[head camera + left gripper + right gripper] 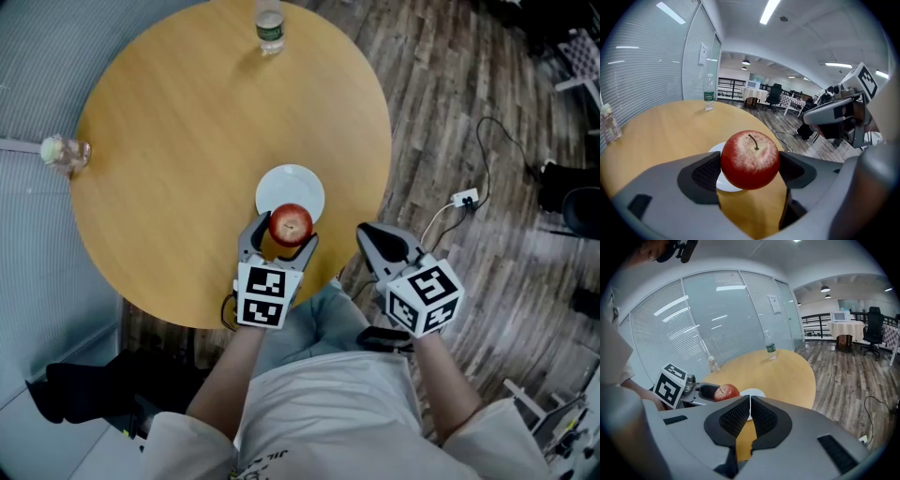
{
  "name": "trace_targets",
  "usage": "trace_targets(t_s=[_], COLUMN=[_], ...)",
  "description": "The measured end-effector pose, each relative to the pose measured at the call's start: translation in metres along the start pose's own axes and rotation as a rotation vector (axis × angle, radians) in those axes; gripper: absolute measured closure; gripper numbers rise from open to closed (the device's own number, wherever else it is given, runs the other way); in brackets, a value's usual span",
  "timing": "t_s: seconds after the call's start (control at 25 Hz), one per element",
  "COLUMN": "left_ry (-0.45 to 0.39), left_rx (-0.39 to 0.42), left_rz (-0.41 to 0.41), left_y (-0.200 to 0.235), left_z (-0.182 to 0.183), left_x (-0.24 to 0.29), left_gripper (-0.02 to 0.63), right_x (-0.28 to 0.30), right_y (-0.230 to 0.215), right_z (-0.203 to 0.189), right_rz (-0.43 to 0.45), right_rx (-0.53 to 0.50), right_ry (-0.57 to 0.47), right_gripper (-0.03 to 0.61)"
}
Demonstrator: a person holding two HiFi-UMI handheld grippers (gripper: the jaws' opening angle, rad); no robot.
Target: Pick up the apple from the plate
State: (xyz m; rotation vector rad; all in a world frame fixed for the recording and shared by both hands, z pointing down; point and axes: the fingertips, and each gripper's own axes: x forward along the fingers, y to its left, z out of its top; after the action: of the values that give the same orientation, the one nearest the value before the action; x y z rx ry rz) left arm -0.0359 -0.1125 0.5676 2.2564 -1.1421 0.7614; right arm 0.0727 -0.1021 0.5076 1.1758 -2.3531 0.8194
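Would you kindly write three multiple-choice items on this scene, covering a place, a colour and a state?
1. Where is the apple? A in a bowl; B in the left claw; C in a basket.
2. What colour is the plate? A white; B blue; C black.
3. The right claw is: A open; B shut on nothing; C shut on a cup.
Answers: 1 B, its jaws press the apple's two sides; 2 A, it shows plain white; 3 B, its jaws meet with nothing between.
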Motion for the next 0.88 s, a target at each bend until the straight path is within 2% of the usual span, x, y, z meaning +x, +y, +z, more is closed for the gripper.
trace_targets(t_s=[0.88], left_ry=[-0.09], left_rx=[-0.003], left_rz=[-0.04], left_y=[-0.032], left_z=[0.02], left_x=[-0.088], left_gripper=[0.225], right_x=[-0.044], right_y=[0.031], right_z=[0.033], right_rz=[-0.029], right_rx=[-0.062], right_ry=[-0.106], right_gripper=[0.548])
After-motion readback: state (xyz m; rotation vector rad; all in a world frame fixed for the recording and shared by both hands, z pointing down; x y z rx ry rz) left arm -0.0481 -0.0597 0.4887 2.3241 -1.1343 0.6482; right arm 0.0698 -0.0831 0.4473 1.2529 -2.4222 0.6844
